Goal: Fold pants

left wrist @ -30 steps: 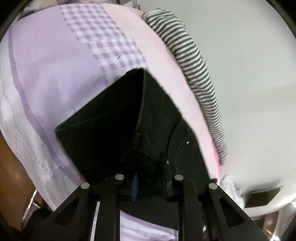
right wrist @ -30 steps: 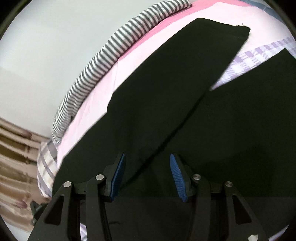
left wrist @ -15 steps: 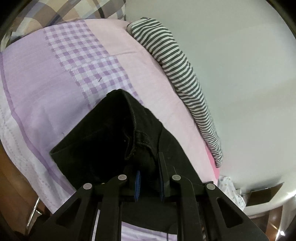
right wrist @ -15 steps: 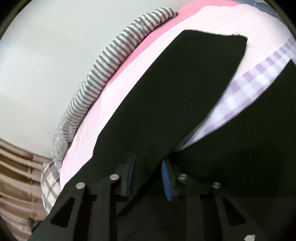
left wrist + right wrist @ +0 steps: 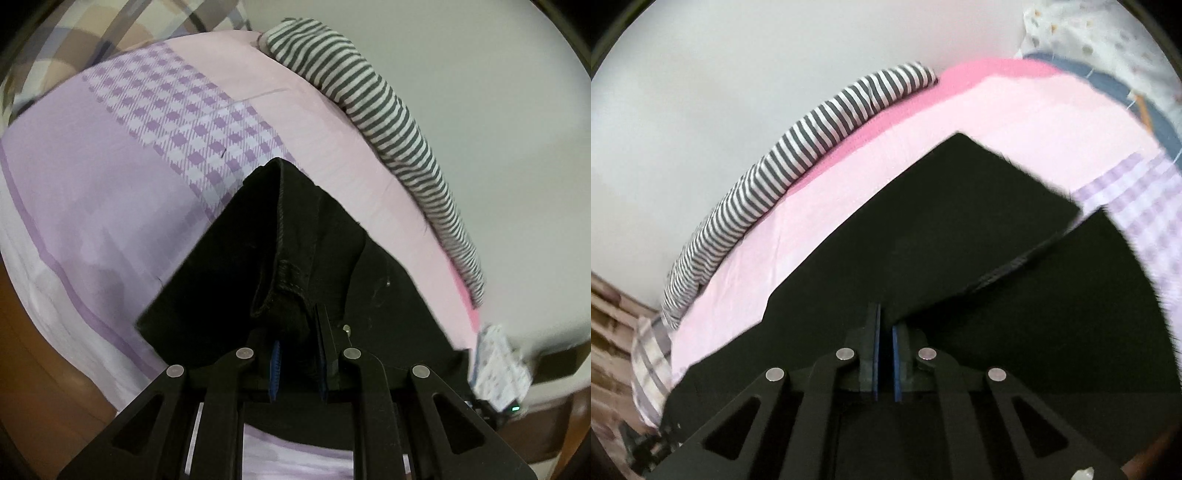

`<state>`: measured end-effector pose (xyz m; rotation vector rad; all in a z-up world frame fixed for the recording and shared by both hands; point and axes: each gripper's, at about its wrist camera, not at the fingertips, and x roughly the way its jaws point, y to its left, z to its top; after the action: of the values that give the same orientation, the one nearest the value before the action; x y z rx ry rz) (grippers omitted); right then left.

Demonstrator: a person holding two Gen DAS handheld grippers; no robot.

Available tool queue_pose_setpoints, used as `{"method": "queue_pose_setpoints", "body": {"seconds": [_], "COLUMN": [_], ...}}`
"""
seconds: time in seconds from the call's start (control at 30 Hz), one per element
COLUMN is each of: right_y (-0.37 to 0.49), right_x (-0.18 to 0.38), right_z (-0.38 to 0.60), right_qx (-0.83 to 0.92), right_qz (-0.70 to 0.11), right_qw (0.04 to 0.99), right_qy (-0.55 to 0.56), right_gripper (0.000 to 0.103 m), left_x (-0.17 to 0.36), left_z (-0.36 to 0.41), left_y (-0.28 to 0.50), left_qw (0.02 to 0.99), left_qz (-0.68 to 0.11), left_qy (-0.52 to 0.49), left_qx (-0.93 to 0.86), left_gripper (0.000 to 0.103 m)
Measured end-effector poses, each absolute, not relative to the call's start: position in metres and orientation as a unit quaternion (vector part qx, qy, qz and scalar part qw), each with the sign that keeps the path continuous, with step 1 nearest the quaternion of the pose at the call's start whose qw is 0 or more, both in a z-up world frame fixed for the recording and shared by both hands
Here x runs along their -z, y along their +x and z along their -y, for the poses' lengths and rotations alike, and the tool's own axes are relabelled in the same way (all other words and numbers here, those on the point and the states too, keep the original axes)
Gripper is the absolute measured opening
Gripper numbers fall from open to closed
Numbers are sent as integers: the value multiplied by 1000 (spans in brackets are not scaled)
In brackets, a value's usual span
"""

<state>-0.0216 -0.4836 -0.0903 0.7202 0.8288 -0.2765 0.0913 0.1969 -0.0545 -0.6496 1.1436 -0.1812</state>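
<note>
Pale wall backs a bed (image 5: 92,206) dressed in a pink and lilac sheet with a checked band, and a striped cloth (image 5: 373,107) lies along the bed's far edge against that wall. Black pants (image 5: 229,273) lie on the sheet toward the near edge of the bed, one leg lifted over the other in the right wrist view.

At the waistband, the left gripper (image 5: 297,362) is clamped on a bunched fold of thick fabric, its blue pads pressed to either side of it. Over at the leg, the right gripper (image 5: 884,363) has its pads nearly together on a thin edge of the pants (image 5: 923,229).

As a judgement, the fold is under way, with one leg being carried across. The thin layer at the right could slip out if it is pulled sideways faster than the left hand follows. The bulky waistband bunch could also twist, leaving the seams misaligned and the fold crooked. Dragging low might also rumple the sheet.

No brand, label or readable writing shows on the pants or bedding.
</note>
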Motion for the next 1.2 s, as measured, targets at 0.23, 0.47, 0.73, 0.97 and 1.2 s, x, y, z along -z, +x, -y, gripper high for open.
{"method": "queue_pose_setpoints", "body": {"seconds": [0.23,0.47,0.73,0.97,1.2], "right_y": [-81,-97,-124,-143,-146], "right_x": [101,132,146,147,149], "right_z": [457,456,493,526,557], "right_qx": [144,149,132,139,146], "right_qz": [-442,-467,-409,-365,-361], "right_qw": [820,790,787,784,781], "right_qy": [335,367,443,482,488], "right_gripper": [5,10,23,23,23], "left_x": [67,79,59,31,17], "left_z": [-202,-179,-157,-139,-48], "left_y": [94,83,57,14,5], "left_qw": [779,800,822,843,840], "left_qz": [-574,-585,-564,-529,-493], "left_qy": [-235,-118,-57,-40,19], "left_qx": [86,65,50,87,228], "left_gripper": [16,17,33,42,42]}}
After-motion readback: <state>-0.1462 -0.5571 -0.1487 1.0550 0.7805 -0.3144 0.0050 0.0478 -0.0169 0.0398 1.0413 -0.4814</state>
